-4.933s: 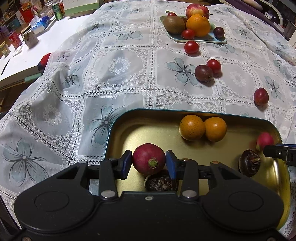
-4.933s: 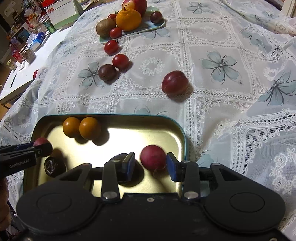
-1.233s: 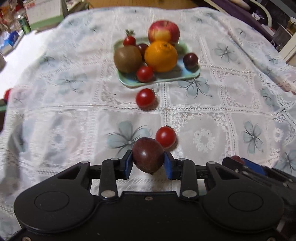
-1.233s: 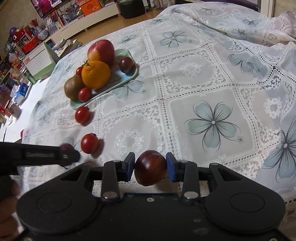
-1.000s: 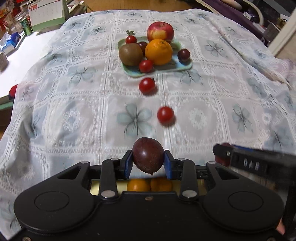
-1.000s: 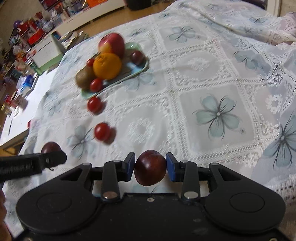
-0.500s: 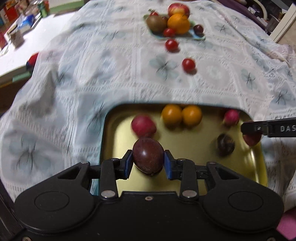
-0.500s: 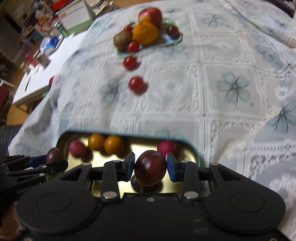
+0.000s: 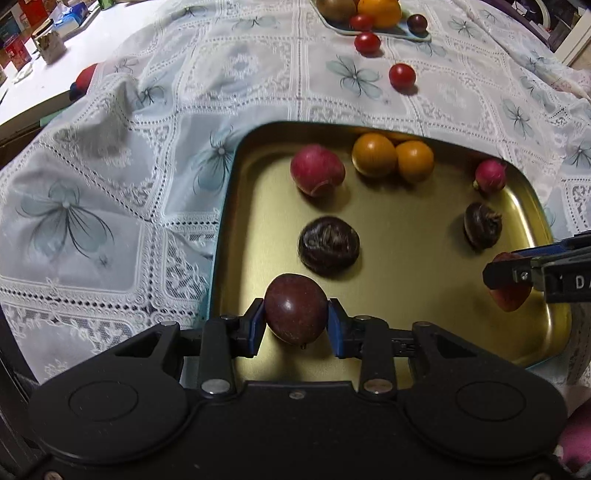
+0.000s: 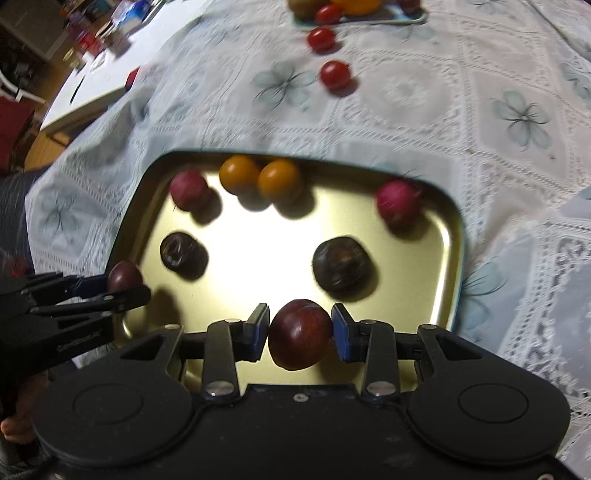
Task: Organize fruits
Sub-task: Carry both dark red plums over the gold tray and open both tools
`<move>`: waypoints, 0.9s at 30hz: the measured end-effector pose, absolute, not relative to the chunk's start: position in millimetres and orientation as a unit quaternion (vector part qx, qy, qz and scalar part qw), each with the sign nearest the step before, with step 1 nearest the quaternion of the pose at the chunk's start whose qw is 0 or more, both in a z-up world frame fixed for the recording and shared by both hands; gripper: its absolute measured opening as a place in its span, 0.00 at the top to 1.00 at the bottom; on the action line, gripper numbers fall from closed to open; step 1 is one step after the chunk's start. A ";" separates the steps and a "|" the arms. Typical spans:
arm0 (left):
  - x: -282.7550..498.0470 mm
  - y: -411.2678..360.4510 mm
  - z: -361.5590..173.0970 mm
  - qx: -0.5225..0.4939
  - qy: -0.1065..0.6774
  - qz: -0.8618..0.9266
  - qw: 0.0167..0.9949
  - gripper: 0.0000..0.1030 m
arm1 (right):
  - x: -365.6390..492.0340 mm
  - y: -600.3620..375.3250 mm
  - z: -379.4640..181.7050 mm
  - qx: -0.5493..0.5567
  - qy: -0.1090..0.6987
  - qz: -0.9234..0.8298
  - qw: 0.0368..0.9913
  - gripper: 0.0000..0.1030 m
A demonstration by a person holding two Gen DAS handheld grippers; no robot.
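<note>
- Lace floral tablecloth [image 9: 258, 74] covers the worktop; gold tray [image 9: 406, 258] near, blue plate [image 9: 391, 33] far.
- Left hand-held gripper [image 9: 296, 325]: clamped on dark plum [image 9: 296, 314], over tray's near-left corner.
- Right hand-held gripper [image 10: 300, 338]: clamped on red plum [image 10: 300, 334], over tray's near edge.
- Two orange fruits [image 9: 391, 157] lie at tray's far side.

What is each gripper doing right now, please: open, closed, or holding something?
Left gripper: closed on a dark purple plum, over the gold tray.
Right gripper: closed on a dark red plum, over the same tray.
</note>
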State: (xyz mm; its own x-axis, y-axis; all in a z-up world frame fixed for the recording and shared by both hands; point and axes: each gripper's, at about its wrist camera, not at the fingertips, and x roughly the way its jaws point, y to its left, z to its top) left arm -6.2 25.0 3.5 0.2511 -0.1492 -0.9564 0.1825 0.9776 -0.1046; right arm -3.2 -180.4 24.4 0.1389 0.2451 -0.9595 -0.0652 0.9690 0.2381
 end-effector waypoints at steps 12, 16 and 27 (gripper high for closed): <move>-6.1 23.1 0.0 0.022 0.602 -0.096 0.792 0.57 | -13.7 -161.1 7.6 0.042 0.663 0.097 0.741 0.63; -4.5 22.2 -2.6 0.023 0.607 -0.095 0.789 0.57 | -14.7 -160.3 5.7 0.039 0.664 0.096 0.741 0.63; -7.3 23.2 5.8 0.020 0.597 -0.101 0.796 0.57 | -14.0 -161.3 9.9 0.036 0.658 0.096 0.746 0.63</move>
State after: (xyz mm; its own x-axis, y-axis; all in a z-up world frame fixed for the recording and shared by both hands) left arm -7.3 23.2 5.8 0.2671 -0.1378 -0.9538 0.1845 0.9787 -0.0897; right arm -14.0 -161.3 9.9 0.1156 0.1904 -0.9749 -0.0957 0.9790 0.1799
